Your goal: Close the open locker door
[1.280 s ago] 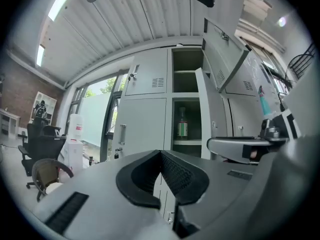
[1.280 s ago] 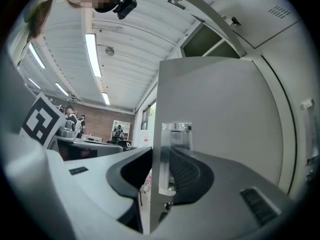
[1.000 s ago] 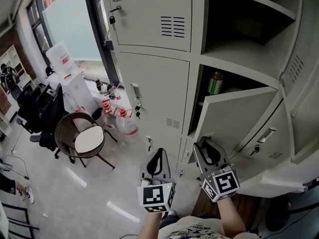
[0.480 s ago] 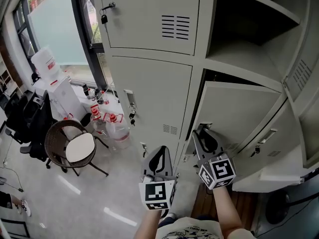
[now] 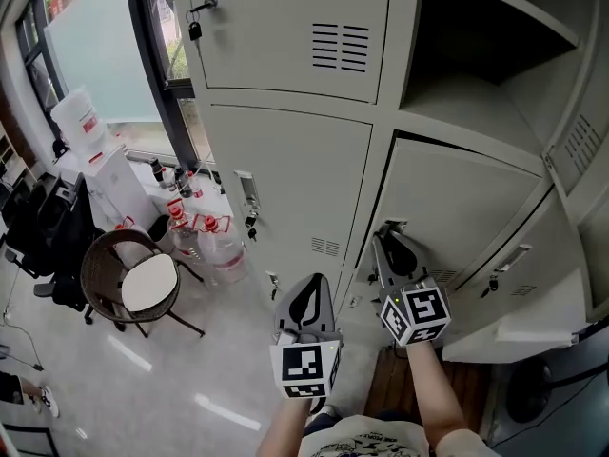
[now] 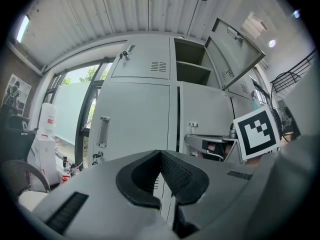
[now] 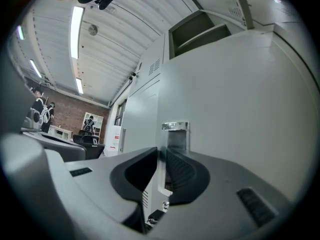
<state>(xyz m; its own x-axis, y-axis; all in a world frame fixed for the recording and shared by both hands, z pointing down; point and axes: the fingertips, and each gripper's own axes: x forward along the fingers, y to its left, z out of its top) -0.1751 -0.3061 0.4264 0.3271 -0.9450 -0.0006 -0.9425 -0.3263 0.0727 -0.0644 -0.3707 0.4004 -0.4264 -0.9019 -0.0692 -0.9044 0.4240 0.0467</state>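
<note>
The grey locker door [image 5: 457, 208] in the middle row on the right stands almost flush with its frame, and the compartment behind it is hidden. Its metal handle [image 5: 390, 228] sits at the door's left edge. My right gripper [image 5: 388, 241] is at that handle. In the right gripper view the handle [image 7: 175, 134] has its thin plate between the closing jaws of my right gripper [image 7: 162, 170], and the pads touch it. My left gripper [image 5: 304, 298] hangs lower and to the left, apart from the lockers. In the left gripper view my left gripper [image 6: 160, 155] is shut on nothing.
The top right compartment [image 5: 476, 55] is open, its door [image 5: 576, 141] swung out to the right. A lower right door [image 5: 509, 260] also stands ajar. Keys [image 5: 249, 222] hang from the left locker. A round chair [image 5: 133, 279], water bottles [image 5: 205, 231] and a dispenser [image 5: 105, 160] stand on the floor at left.
The door has swung from ajar, with a bottle showing inside, to almost against its frame. My right gripper moved along with its handle. The left gripper barely moved.
</note>
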